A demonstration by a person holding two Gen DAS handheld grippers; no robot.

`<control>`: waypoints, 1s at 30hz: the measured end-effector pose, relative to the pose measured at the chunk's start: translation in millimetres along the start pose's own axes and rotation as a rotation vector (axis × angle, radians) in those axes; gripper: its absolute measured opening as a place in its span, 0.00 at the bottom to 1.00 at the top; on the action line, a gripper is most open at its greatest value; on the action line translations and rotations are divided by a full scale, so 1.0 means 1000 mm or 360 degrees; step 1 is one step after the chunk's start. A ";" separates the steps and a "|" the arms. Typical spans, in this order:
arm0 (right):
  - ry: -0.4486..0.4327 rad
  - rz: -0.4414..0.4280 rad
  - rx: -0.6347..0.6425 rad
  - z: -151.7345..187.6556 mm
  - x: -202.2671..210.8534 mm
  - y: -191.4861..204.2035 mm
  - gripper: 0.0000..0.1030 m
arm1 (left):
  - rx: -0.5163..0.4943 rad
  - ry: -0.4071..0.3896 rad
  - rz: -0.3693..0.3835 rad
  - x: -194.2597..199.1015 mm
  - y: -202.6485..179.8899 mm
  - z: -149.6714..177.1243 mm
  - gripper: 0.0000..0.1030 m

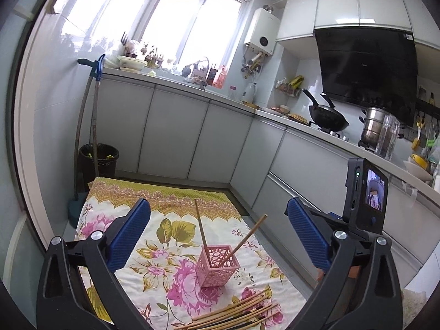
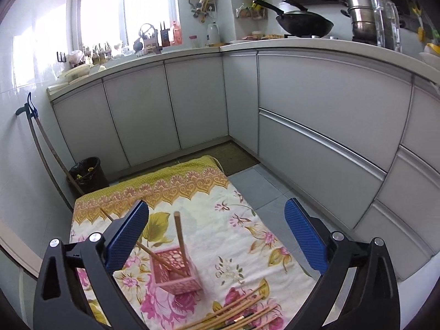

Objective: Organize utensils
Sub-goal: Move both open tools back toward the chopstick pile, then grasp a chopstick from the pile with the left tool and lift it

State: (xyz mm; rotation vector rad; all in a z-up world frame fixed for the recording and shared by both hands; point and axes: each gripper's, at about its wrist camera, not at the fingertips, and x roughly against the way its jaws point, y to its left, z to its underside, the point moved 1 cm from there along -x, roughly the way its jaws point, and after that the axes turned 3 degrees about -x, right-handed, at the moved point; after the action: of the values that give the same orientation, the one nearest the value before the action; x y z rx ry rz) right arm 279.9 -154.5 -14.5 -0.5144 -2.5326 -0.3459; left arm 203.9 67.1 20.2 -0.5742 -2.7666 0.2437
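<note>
A pink perforated holder [image 1: 217, 265] stands upright on the floral cloth [image 1: 170, 247] with two wooden chopsticks [image 1: 202, 228] leaning in it. Several loose chopsticks [image 1: 236, 313] lie in a pile on the cloth just in front of the holder. My left gripper [image 1: 220, 236] is open and empty, above and behind the holder. In the right wrist view the holder [image 2: 176, 272] sits lower left of centre, with the loose chopsticks [image 2: 242, 310] near the bottom edge. My right gripper [image 2: 217, 233] is open and empty above them.
The cloth covers a low table in a kitchen corner. Grey cabinets [image 2: 316, 115] stand close behind and to the right. A black bin [image 1: 99, 162] and broom handles [image 1: 82, 126] stand at the far left. The other gripper's camera unit [image 1: 365, 195] shows at right.
</note>
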 end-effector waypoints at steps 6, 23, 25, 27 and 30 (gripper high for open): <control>0.0228 0.0045 -0.0319 0.078 0.000 -0.113 0.93 | -0.0276 0.0337 0.0270 -0.029 -0.043 0.030 0.93; 0.0756 -0.0069 -0.0928 0.170 -0.022 -0.234 0.93 | -0.0888 0.1238 0.0823 -0.133 -0.182 0.143 0.85; 0.0782 -0.0070 -0.0974 0.174 -0.024 -0.242 0.93 | -0.0925 0.1370 0.0802 -0.155 -0.185 0.154 0.79; 0.0816 -0.0075 -0.1013 0.177 -0.027 -0.248 0.93 | -0.1002 0.1482 0.0734 -0.179 -0.189 0.168 0.68; 0.0872 -0.0090 -0.1019 0.180 -0.033 -0.250 0.94 | -0.1136 0.1649 0.0566 -0.221 -0.187 0.193 0.44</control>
State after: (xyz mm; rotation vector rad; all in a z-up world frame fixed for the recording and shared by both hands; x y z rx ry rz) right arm 119.3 -326.4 -216.3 -0.4890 -1.8734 -1.1633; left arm 266.7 -212.7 -176.4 -0.9887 -1.6579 -0.7817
